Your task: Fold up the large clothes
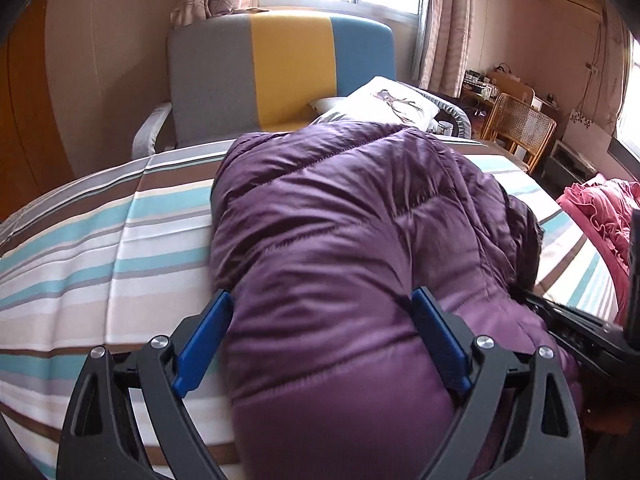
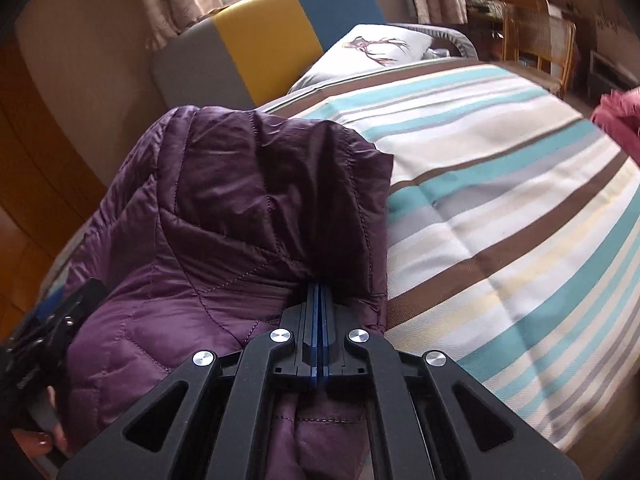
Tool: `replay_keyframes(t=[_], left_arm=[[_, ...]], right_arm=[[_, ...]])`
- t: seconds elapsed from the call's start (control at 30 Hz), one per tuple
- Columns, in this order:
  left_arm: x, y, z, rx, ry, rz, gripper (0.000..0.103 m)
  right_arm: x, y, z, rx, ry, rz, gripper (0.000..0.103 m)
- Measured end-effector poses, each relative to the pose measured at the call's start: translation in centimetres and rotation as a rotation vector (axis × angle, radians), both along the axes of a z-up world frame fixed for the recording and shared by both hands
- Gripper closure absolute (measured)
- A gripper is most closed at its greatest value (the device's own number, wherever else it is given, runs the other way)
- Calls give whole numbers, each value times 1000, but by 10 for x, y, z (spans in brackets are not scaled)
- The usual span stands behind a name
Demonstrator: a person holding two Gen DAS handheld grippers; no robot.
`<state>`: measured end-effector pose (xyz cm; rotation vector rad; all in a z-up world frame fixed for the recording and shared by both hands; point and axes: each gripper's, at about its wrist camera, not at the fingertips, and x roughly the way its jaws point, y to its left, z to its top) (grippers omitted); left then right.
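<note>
A purple quilted puffer jacket (image 1: pixel 340 220) lies bunched on the striped bed sheet (image 1: pixel 100 248). My left gripper (image 1: pixel 322 296) stands open wide, its blue pads (image 1: pixel 204 340) on either side of a puffy fold of the jacket near the bed's edge. In the right wrist view, my right gripper (image 2: pixel 320 284) is shut on a thin fold of the jacket (image 2: pixel 208 208), which rises in a peak above the sheet (image 2: pixel 500 200). The black frame of the left gripper (image 2: pixel 52 332) shows at the left edge, with a person's hand (image 2: pixel 40 440) below it.
A grey, yellow and blue headboard (image 1: pixel 280 68) stands at the far side, with a white pillow (image 1: pixel 392 100) beside it. A pink garment (image 1: pixel 600 208) lies at the right of the bed. A rattan chair (image 1: pixel 520 128) and a cluttered desk stand beyond.
</note>
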<state>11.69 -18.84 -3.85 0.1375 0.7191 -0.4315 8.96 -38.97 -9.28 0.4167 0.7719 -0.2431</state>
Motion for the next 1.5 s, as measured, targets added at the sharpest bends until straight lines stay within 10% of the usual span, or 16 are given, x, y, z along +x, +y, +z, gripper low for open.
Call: replay_keyframes(t=[1.0,1.07,1.13,1.5], left_arm=[[0,33,-4,-76,115,-18,2],[6,36,-7,-111,168,-29,2],[10,40,-6,-133,196,-34,2],[31,30,-3,-39,212,-168,2]], right_arm=[[-43,-9,38,69,-60,26,101],[-42,-13,39,73,-46,31,87],[-41,-16,38,62,-33,15,33],[-30,-49,8,298,-10,36,42]])
